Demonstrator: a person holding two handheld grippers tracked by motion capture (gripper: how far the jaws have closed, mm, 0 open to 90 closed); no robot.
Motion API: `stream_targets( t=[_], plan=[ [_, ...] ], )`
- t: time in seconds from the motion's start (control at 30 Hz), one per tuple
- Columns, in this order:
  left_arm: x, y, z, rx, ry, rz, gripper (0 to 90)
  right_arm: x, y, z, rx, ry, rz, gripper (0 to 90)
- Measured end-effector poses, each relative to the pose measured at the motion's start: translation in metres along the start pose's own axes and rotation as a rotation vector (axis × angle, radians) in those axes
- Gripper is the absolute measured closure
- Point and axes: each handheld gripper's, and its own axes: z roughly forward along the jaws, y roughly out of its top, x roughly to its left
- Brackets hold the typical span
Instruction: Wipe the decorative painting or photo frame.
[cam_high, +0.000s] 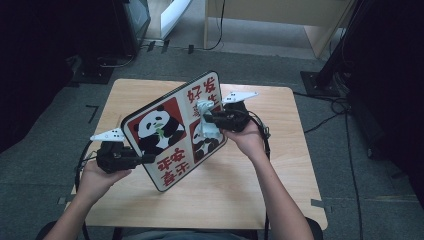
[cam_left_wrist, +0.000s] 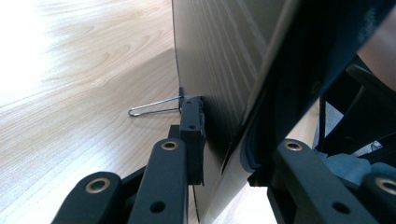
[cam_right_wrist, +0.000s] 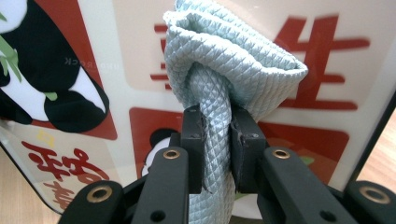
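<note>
Two bare forearms, no sleeves showing, end in hands that each carry a black handheld gripper. The left gripper (cam_high: 134, 159) and right gripper (cam_high: 209, 118) bear grey three-cornered plates on top, brass-ringed pivot holes along their black jaws, and trailing black cables.

Light wooden table (cam_high: 280, 190), a wire binder-clip handle (cam_left_wrist: 154, 107) on it.

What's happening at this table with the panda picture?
A person is wiping a panda board with two hand-held grippers. The left gripper is clamped on the board's edge and holds it tilted up off the wooden table. The right gripper is shut on a bunched pale blue cloth, which it presses against the board's printed face, near the red characters.
</note>
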Motion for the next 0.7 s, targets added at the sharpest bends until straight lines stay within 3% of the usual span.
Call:
stream_targets(
  t=[0.7],
  plan=[
    [-0.001,-0.001,0.001,-0.003,-0.005,0.002,73.7,-0.003,-0.032,0.010,0.020,-0.003,0.027,77.9]
  ],
)
